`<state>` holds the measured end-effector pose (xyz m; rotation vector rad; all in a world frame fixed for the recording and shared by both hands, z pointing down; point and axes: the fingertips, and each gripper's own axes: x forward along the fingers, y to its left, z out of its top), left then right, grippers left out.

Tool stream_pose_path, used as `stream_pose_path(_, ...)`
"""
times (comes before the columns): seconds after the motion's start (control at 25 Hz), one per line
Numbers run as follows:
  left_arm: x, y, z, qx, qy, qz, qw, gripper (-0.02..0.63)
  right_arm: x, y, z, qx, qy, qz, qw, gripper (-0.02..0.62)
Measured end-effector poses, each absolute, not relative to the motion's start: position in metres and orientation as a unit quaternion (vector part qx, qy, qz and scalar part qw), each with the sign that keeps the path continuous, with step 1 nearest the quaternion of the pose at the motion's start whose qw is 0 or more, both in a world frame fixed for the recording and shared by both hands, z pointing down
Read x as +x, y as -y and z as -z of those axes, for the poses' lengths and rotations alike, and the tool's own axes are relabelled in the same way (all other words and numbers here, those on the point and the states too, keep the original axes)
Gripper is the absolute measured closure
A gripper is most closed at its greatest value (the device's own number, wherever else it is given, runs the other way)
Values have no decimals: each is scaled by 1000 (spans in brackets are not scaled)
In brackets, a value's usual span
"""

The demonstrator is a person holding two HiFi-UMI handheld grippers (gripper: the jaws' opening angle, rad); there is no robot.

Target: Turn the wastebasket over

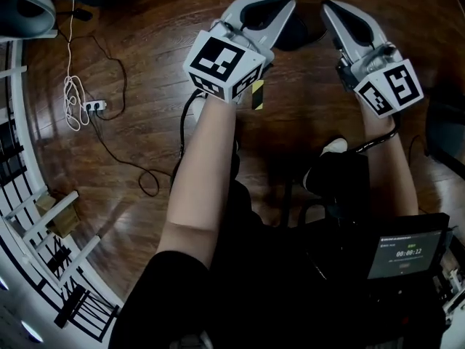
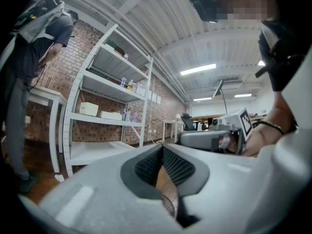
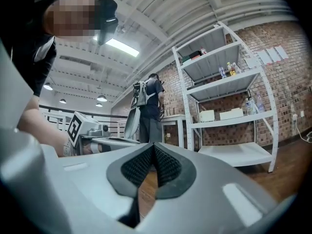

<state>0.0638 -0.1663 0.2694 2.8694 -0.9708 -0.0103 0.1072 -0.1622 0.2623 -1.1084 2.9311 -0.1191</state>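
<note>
dark round wastebasket (image 1: 299,33) on the wooden floor (image 1: 145,57), mostly hidden behind both grippers, left gripper (image 1: 275,11) over its left side, fingers clenched on nothing, right gripper (image 1: 340,19) over its right side, fingers clenched tight, likewise empty

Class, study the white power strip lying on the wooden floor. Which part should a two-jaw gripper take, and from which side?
Probably the narrow middle of the power strip, coming straight down from above: it lies flat with both long edges free, while the white cable bunches beside one end.
</note>
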Motion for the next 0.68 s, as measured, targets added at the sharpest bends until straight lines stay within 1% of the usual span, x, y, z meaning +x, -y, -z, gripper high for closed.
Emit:
stream_pose_path(0.16,65,169,-270,945,322,12,62,603,112,173,-262,-354,-935,29,-4,586)
stream_pose_path(0.28,72,169,-269,948,315,5,52,603,117,178,-264,-353,-935,24,-10,586)
stream_pose_path(0.68,74,167,-271,948,315,4,48,603,122,176,-276,-345,-938,35,-10,586)
